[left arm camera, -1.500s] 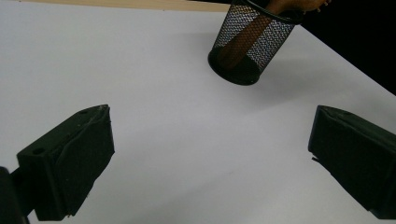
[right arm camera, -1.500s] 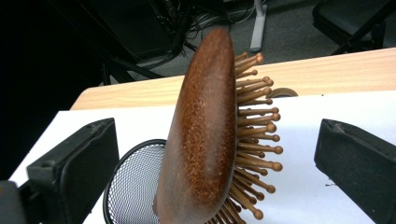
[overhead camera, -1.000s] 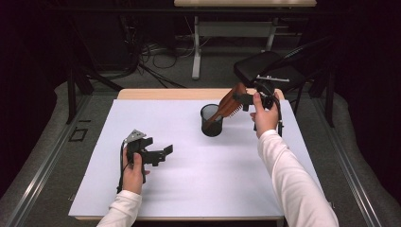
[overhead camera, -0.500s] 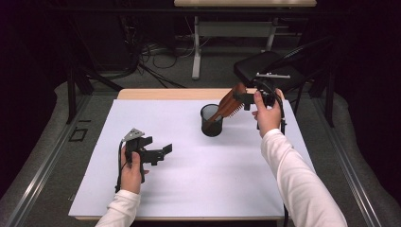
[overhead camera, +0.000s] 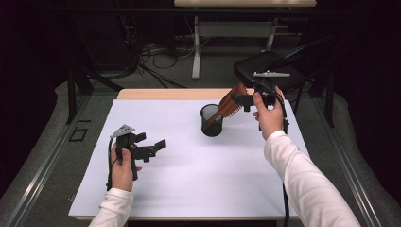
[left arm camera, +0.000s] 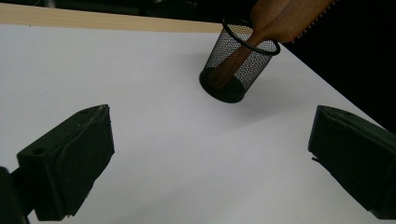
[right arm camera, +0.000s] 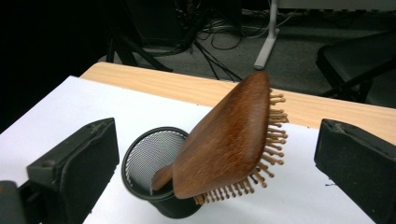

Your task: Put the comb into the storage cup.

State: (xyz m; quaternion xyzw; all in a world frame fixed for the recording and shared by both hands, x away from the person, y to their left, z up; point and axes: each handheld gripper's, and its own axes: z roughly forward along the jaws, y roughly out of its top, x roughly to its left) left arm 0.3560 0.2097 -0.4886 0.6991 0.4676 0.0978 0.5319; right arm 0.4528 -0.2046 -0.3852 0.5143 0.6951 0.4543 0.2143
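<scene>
Right tongs (right arm camera: 219, 158) gape around unlabelled hairbrush (right arm camera: 229, 140) in cup (right arm camera: 154, 163).

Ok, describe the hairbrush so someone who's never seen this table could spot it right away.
Start at the white table and look to its far right part, where a black mesh cup stands. The hairbrush leans out of that cup, handle down inside it. It is the one brown wooden thing there, a broad paddle head with rows of pegs.
</scene>
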